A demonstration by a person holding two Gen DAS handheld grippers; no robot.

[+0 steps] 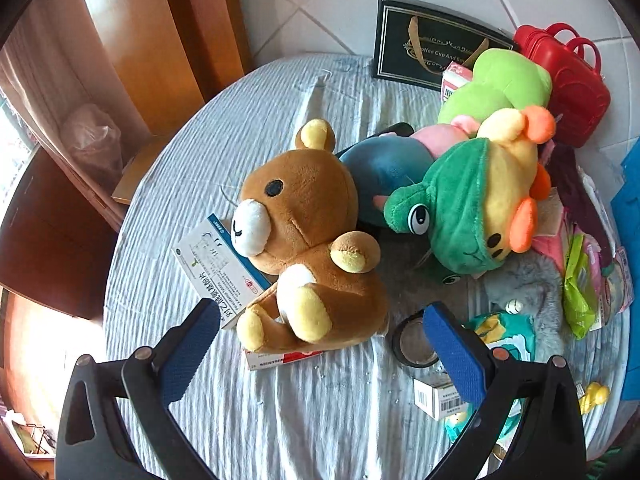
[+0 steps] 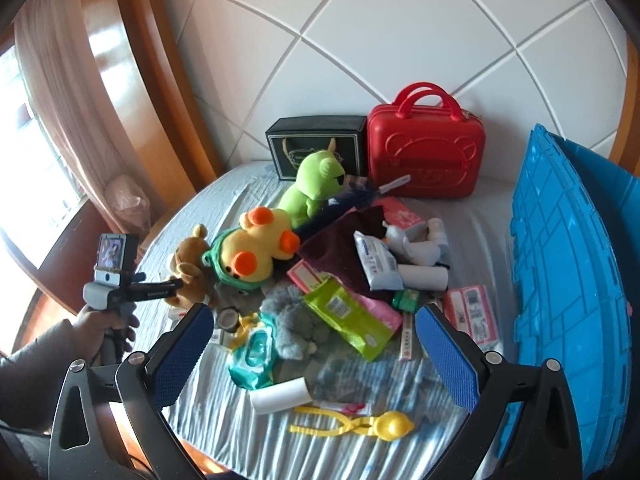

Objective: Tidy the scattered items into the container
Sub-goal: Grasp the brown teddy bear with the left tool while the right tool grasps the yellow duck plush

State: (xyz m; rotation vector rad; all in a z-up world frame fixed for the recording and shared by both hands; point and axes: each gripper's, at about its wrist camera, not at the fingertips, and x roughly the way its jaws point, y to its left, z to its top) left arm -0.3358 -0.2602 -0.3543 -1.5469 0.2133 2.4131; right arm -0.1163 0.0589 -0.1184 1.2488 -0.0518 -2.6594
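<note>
A brown plush bear (image 1: 308,248) lies on the bed's pale striped cover just ahead of my open, empty left gripper (image 1: 320,328); the bear also shows in the right wrist view (image 2: 188,268). Behind it lie a yellow duck plush in a green frog hood (image 1: 472,208), a blue plush (image 1: 380,168) and a lime green plush (image 1: 496,84). My right gripper (image 2: 312,332) is open and empty above a pile of packets, a grey furry toy (image 2: 296,324) and a green packet (image 2: 344,312). The blue plastic container (image 2: 568,280) stands at the right.
A red case (image 2: 424,148) and a black box (image 2: 316,144) stand against the white padded headboard. A medicine box (image 1: 216,264), a tape roll (image 1: 412,340), a yellow plastic tool (image 2: 360,424) and a white roll (image 2: 280,396) lie near the bed's front edge. Wooden furniture is left.
</note>
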